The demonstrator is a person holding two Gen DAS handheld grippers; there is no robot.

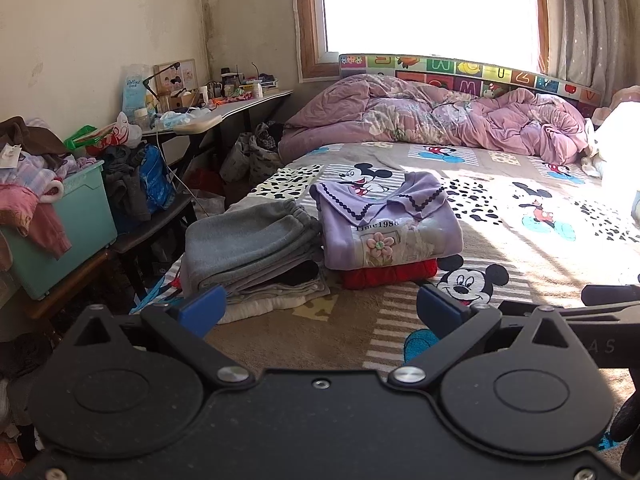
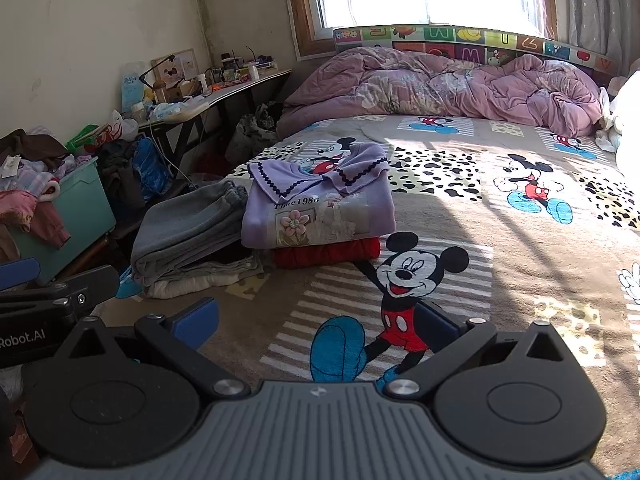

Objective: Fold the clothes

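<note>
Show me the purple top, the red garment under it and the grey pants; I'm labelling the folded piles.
purple top [image 1: 390, 226]: left wrist view, printed front.
red garment [image 1: 392, 274]: left wrist view, folded edge.
grey pants [image 2: 188, 224]: right wrist view, top layer.

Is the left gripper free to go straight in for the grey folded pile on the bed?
Probably yes: the left gripper is open and empty, the grey pile lies just ahead to its left, and only bare bedspread lies between.

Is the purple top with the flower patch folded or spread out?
Folded. The purple top lies as a compact rectangle, collar on top, stacked on a folded red garment on the bed.
</note>
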